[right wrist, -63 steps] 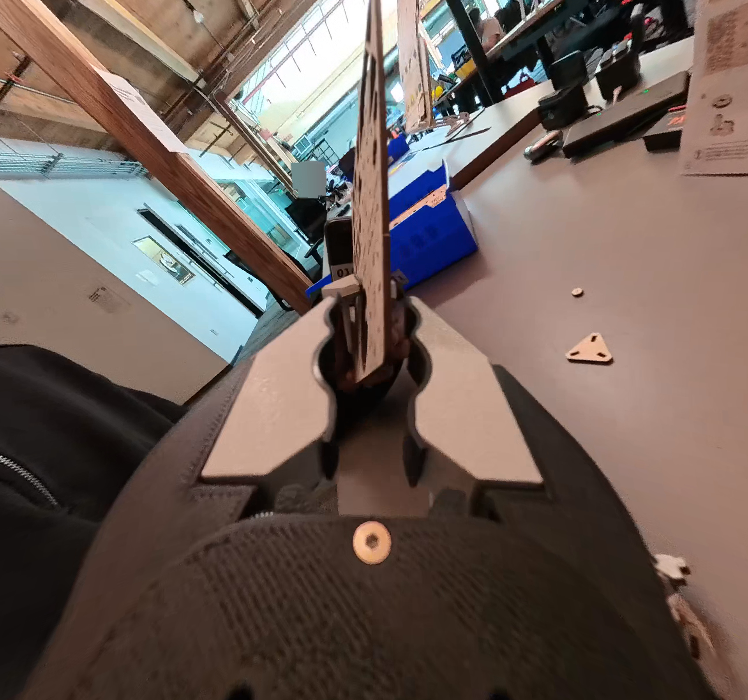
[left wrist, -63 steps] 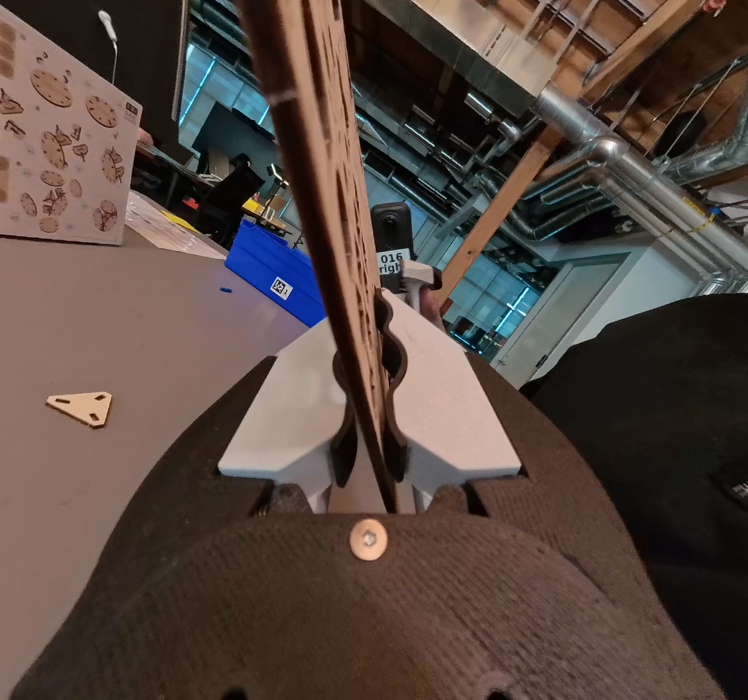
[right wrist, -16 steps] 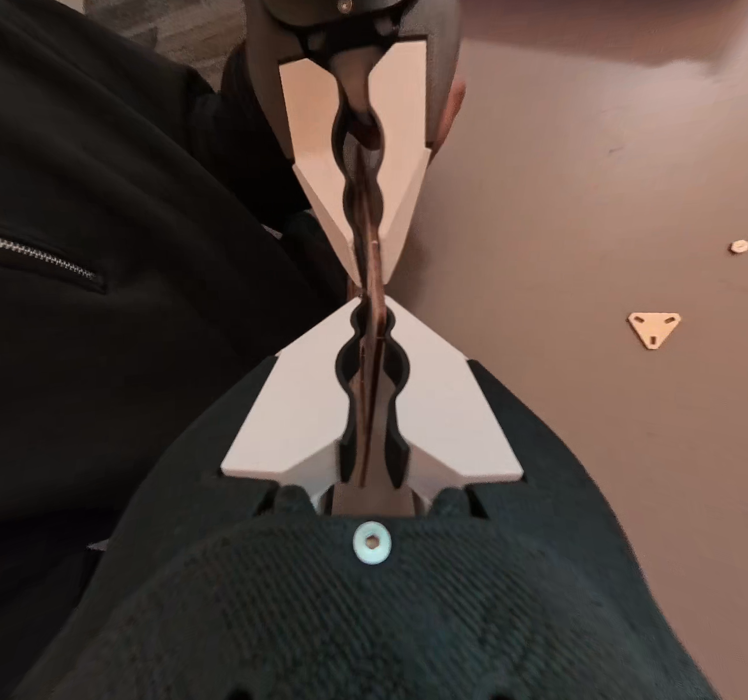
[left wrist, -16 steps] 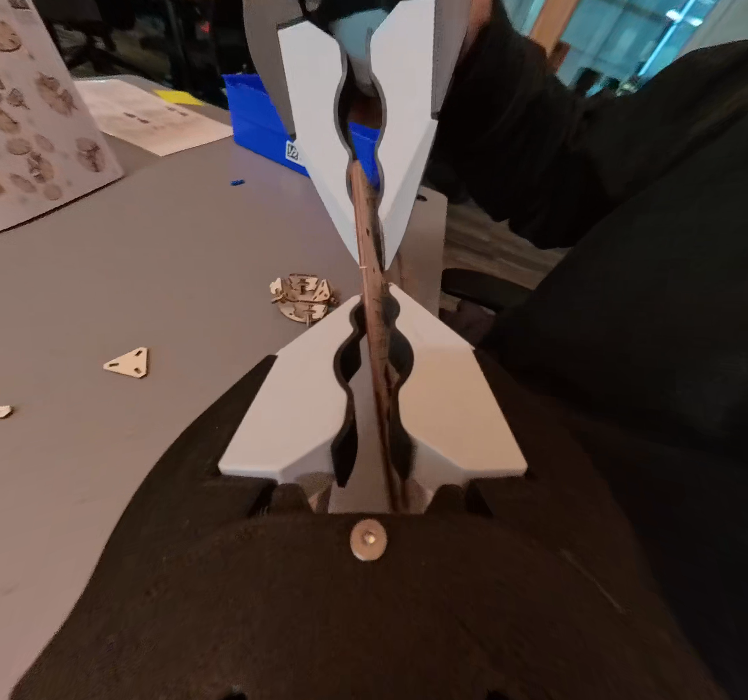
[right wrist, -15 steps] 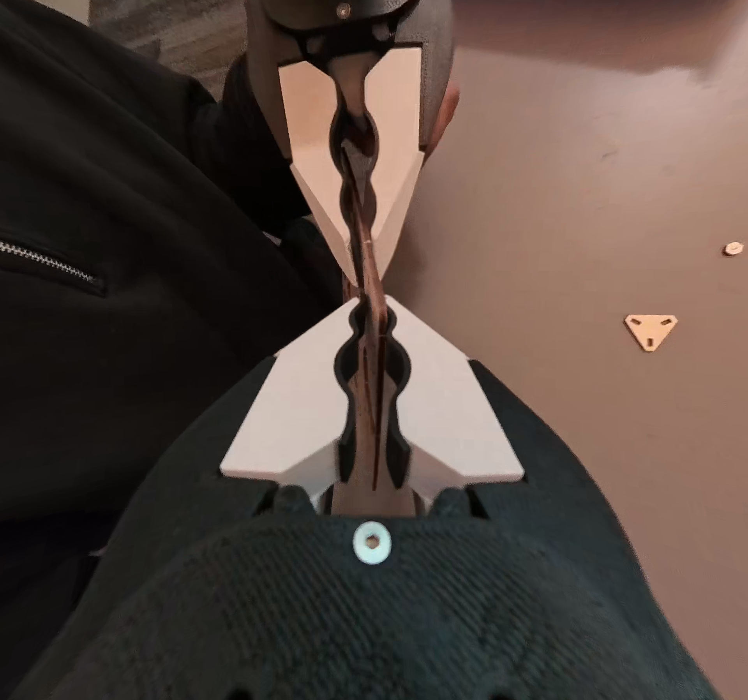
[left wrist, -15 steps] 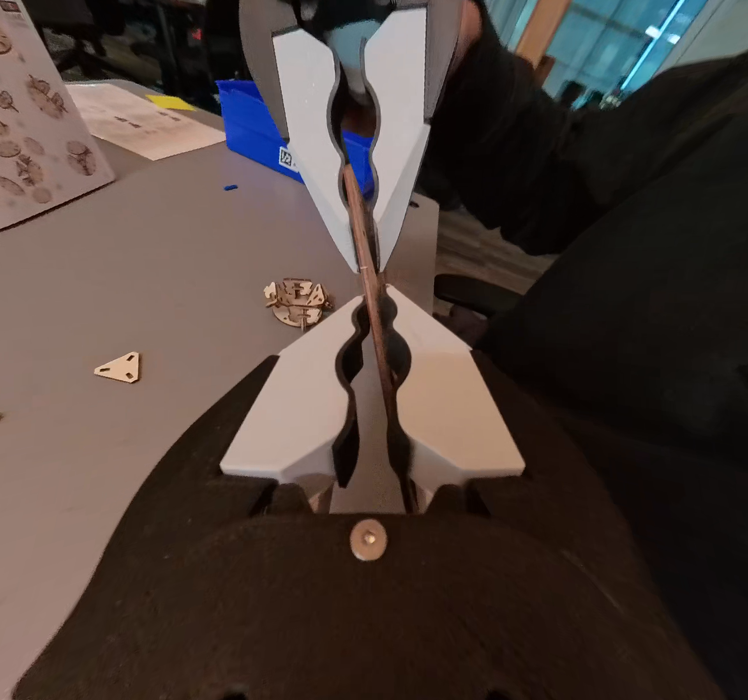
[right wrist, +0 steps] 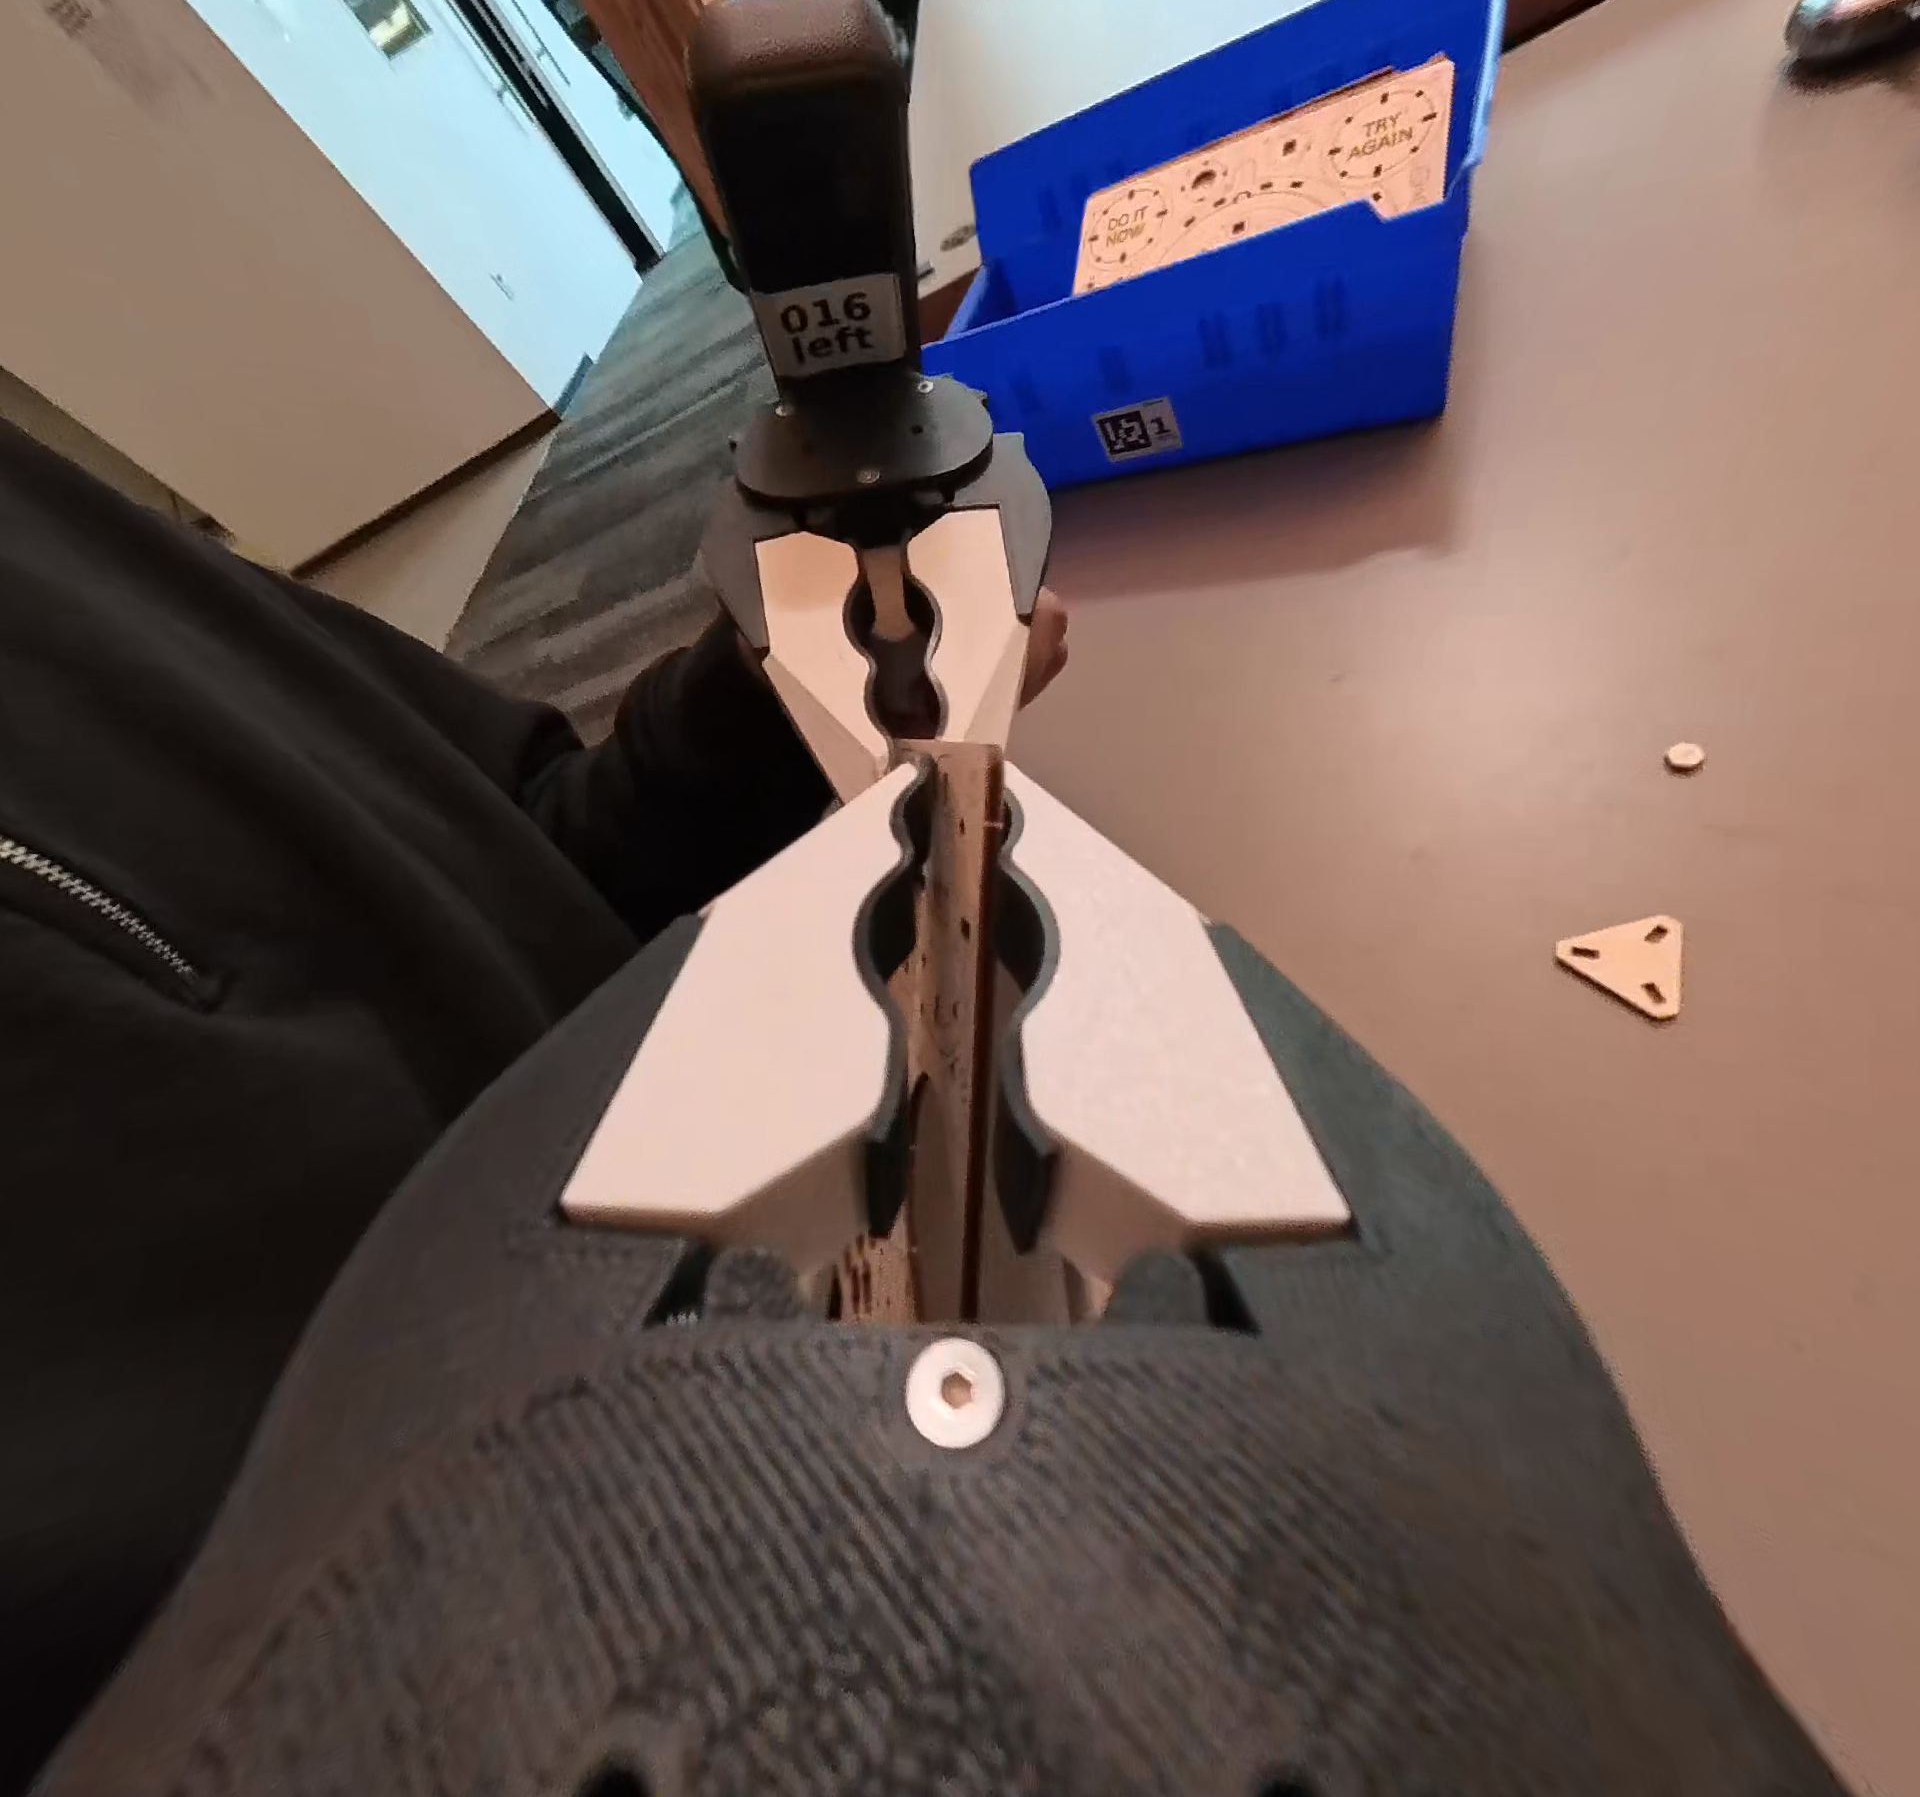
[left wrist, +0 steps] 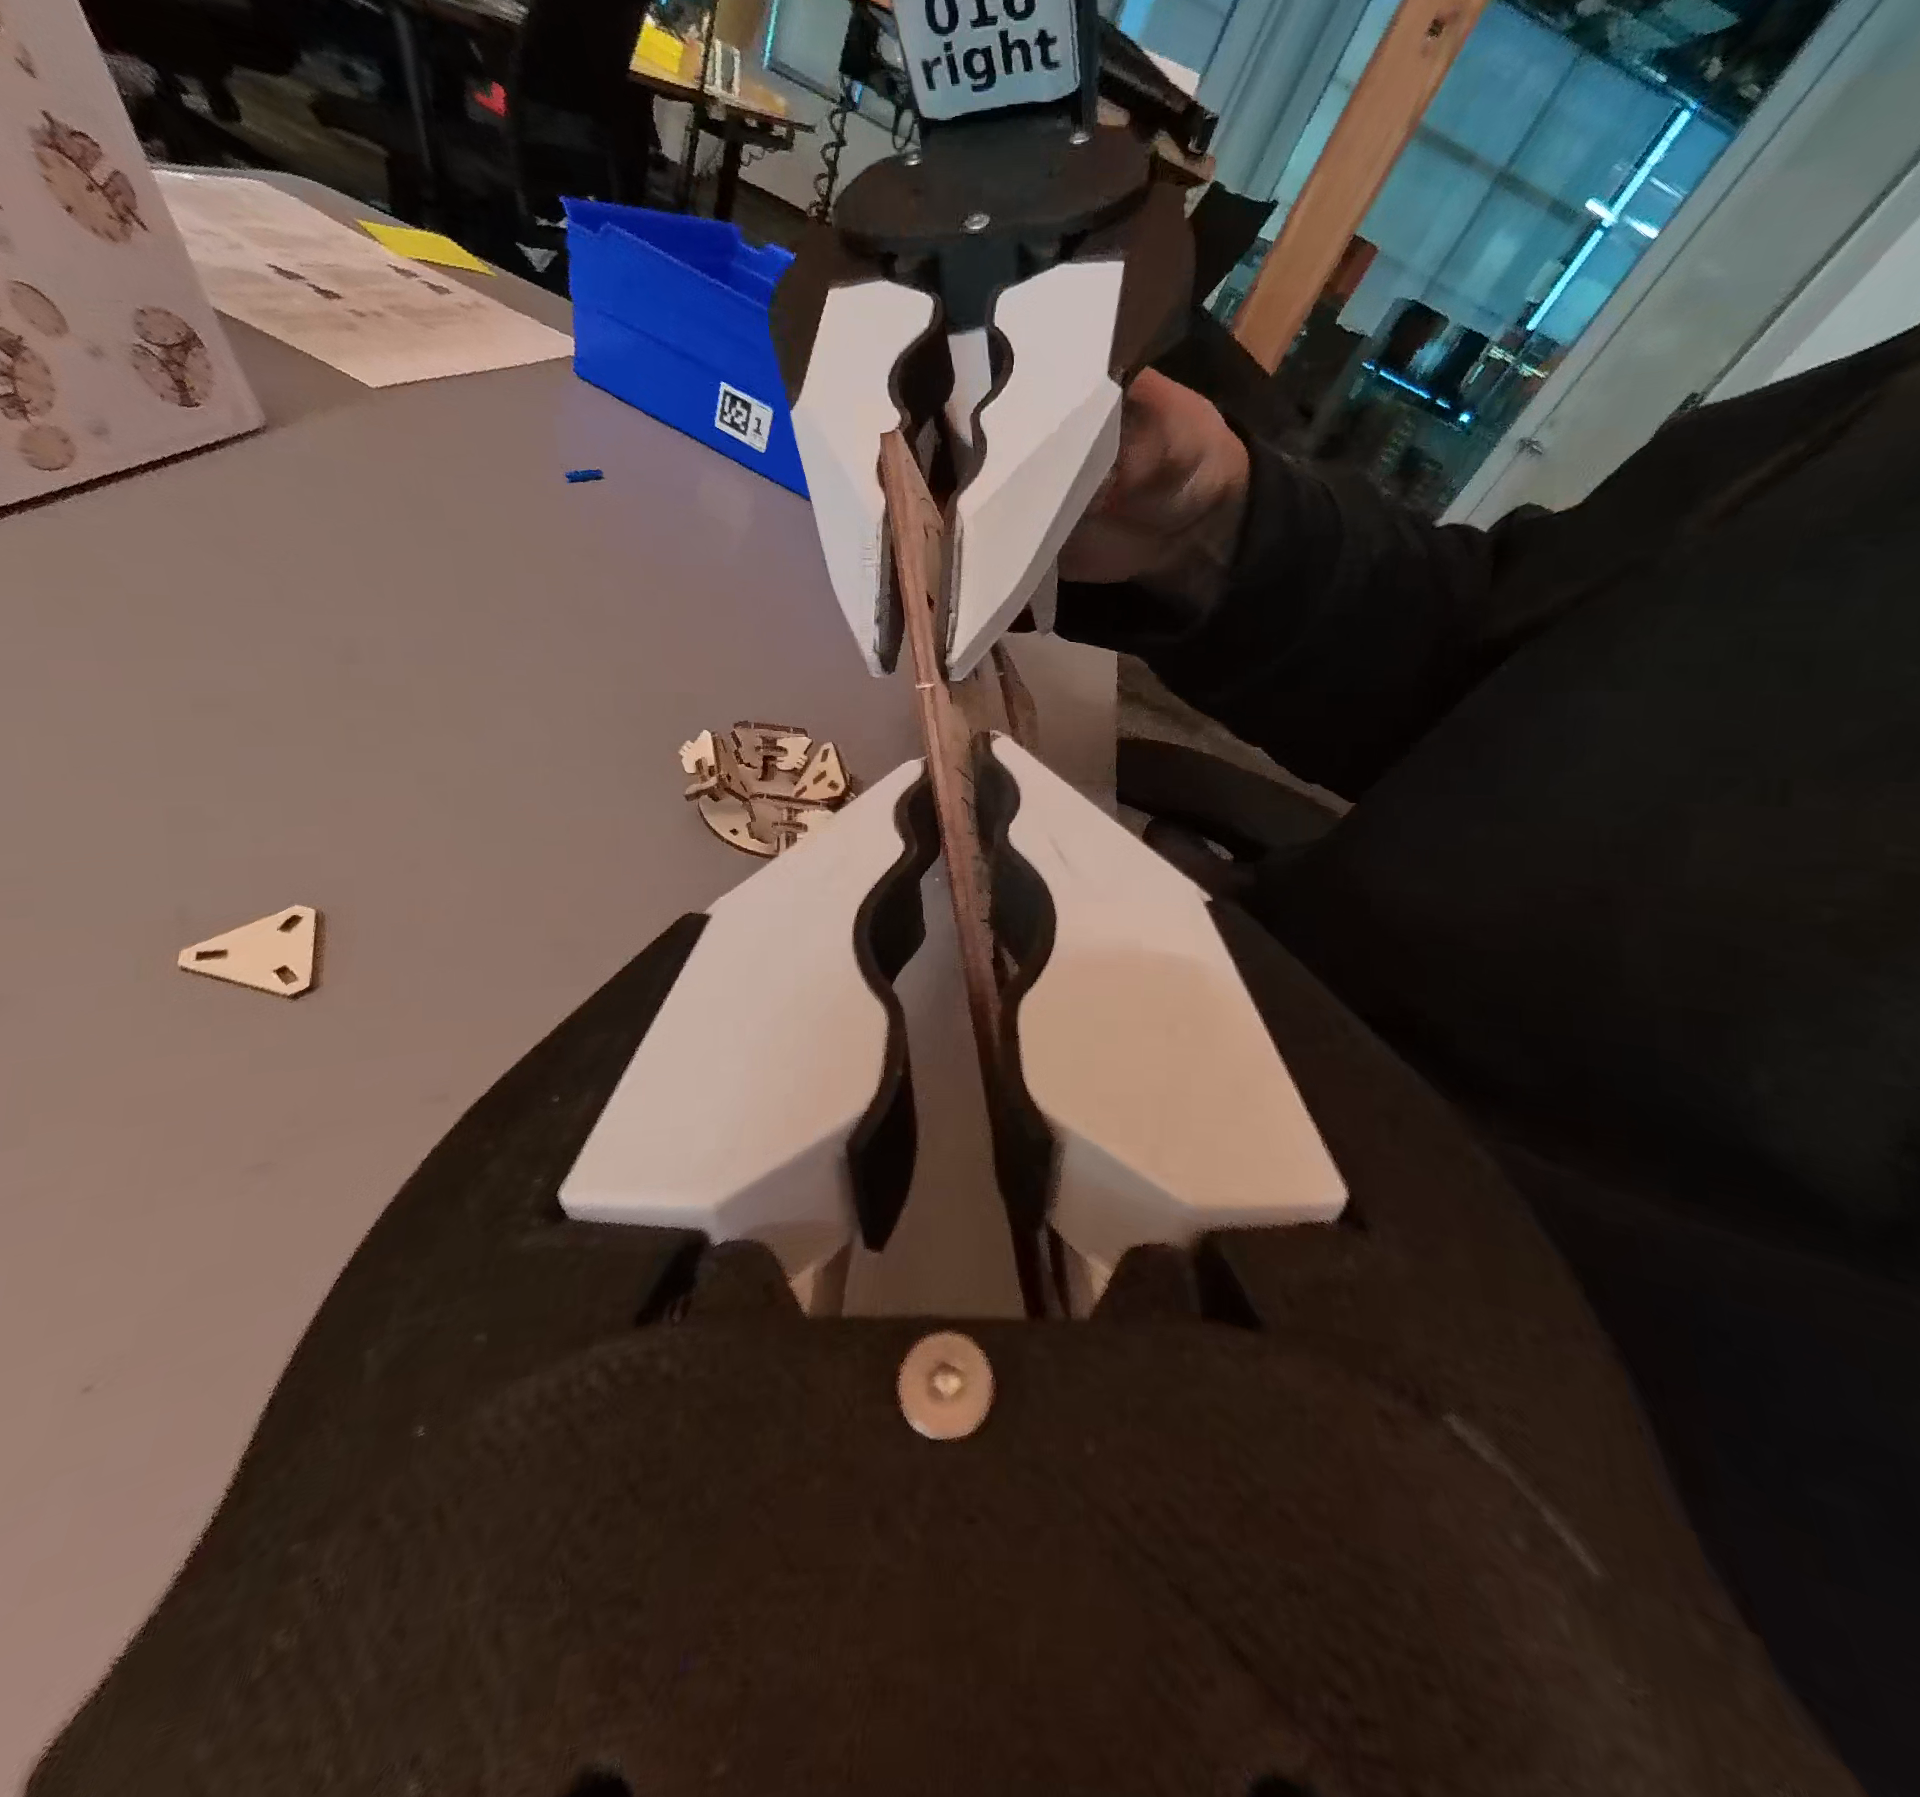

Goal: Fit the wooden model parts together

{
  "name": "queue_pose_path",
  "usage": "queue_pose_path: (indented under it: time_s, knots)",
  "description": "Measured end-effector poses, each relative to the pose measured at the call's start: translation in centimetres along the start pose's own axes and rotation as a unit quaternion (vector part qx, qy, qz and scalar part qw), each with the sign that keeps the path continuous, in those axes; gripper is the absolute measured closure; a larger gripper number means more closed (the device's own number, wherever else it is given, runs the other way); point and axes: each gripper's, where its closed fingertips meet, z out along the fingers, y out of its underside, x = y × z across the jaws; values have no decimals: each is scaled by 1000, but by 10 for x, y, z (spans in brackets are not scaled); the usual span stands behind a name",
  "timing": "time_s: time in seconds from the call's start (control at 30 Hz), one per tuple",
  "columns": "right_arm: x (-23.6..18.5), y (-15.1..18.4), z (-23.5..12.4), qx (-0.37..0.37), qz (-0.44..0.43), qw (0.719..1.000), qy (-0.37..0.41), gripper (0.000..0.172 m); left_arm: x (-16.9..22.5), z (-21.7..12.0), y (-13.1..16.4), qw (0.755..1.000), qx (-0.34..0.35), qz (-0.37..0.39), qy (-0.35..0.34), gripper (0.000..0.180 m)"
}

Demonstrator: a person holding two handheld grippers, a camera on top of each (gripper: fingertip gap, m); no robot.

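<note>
A thin brown wooden sheet (left wrist: pixel 927 698) runs edge-on between my two grippers, which face each other tip to tip over the grey table's edge (left wrist: pixel 1081 708). My left gripper (left wrist: pixel 956 755) is shut on its near end, and the sheet leans against the right pad. My right gripper (left wrist: pixel 914 661), held by a hand in a black sleeve, is closed around the other end. In the right wrist view the sheet (right wrist: pixel 956 916) fills the space between my right gripper's (right wrist: pixel 961 776) fingertips. The left gripper (right wrist: pixel 930 734) meets it just beyond.
A blue bin (left wrist: pixel 675 334) stands on the table and holds pale cut wooden sheets (right wrist: pixel 1268 178). A small wooden assembly (left wrist: pixel 764 791), a wooden triangle (left wrist: pixel 255 949) and a tiny disc (right wrist: pixel 1683 758) lie loose. A white printed box (left wrist: pixel 94 241) and papers (left wrist: pixel 353 293) are at the far left. The grippers are tip to tip, or close to it.
Two seconds ago the sheet stood upright toward the ceiling; both grippers have brought it down level over the table's edge. Over the last half second both views tilted upward and the sheet stayed gripped.
</note>
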Motion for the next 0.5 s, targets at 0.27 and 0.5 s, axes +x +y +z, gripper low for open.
queue_pose_path:
  time_s: [0.27,0.5]
  knots:
    - [10,7,-2,34,18,999,20,162,-8,2,7,1000,-4,-2,-11,175]
    - [18,18,-3,47,27,998,39,153,-11,0,8,1000,3,-6,-4,175]
